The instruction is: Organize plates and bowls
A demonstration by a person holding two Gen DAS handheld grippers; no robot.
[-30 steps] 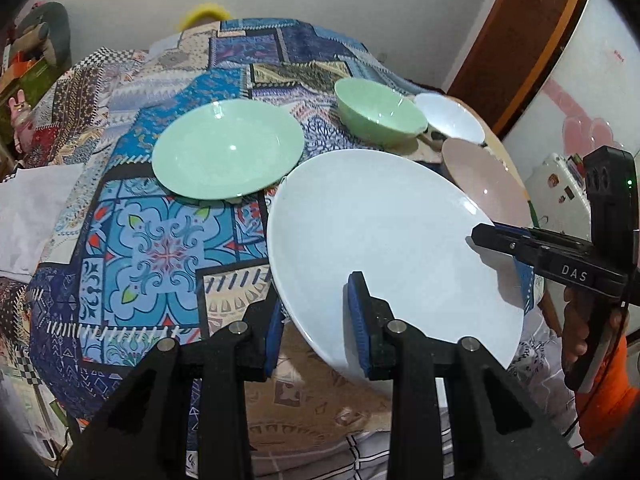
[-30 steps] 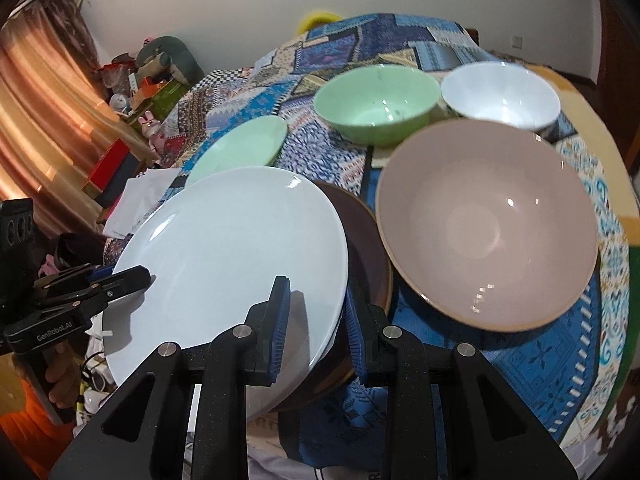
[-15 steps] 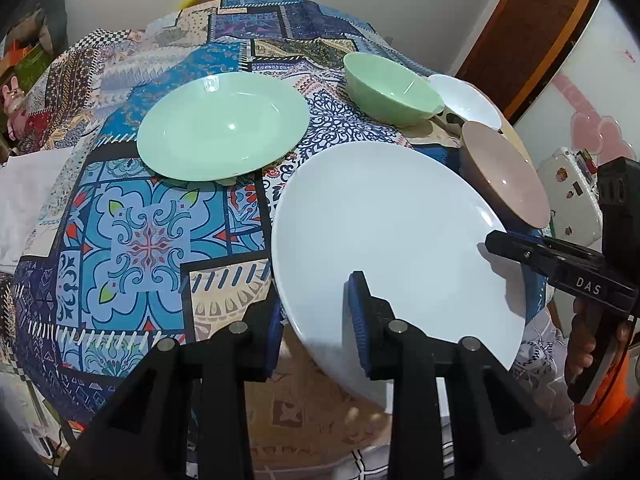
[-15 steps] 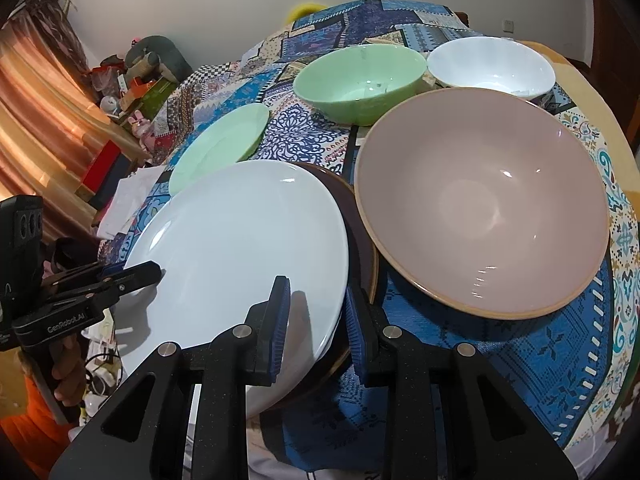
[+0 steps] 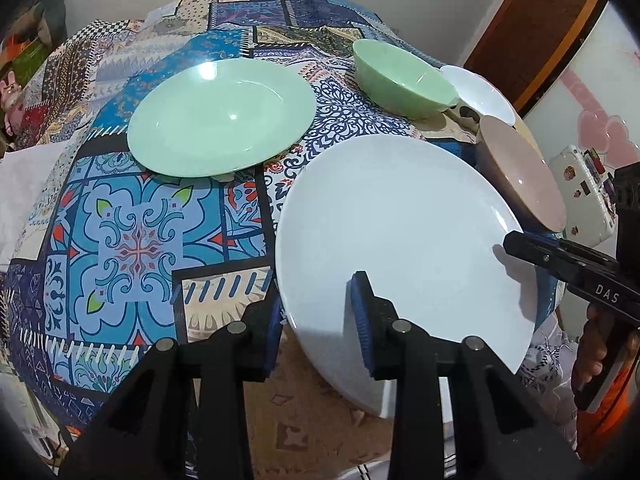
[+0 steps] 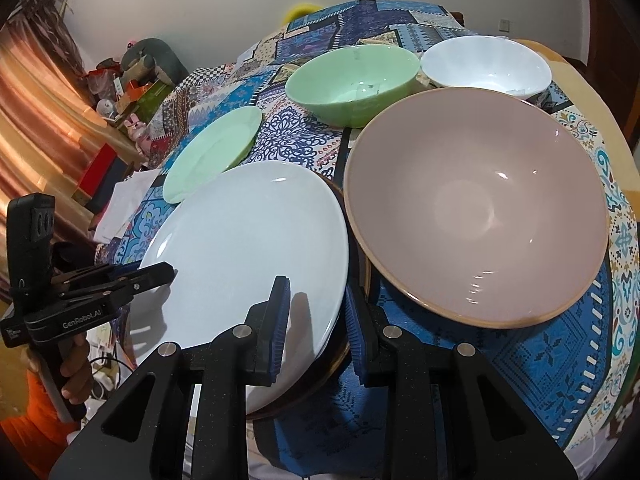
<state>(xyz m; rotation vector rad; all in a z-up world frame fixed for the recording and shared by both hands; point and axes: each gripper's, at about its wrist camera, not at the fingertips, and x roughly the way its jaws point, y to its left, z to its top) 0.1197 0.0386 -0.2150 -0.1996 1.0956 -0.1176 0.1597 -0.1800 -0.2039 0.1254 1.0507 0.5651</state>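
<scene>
A large white plate [image 5: 404,236] lies on a dark brown plate [image 6: 340,354] at the table's near edge; it also shows in the right wrist view [image 6: 248,248]. My left gripper [image 5: 318,324] is shut on the white plate's near left rim. My right gripper [image 6: 314,320] is shut on the rims of the white and brown plates at their right side. A pale green plate [image 5: 220,116] lies to the left. A green bowl [image 6: 352,80], a white bowl [image 6: 486,64] and a large pink bowl [image 6: 476,204] stand to the right.
A patterned patchwork cloth [image 5: 120,240] covers the round table. A white paper [image 5: 20,188] lies past the left edge. Clutter [image 6: 128,84] and a curtain [image 6: 36,120] stand at the left. A wooden door [image 5: 540,28] is at the far right.
Both wrist views have moved closer to the table and lower. The white plate sits slightly further right against the pink bowl. Both grippers have stayed shut on the plate rims.
</scene>
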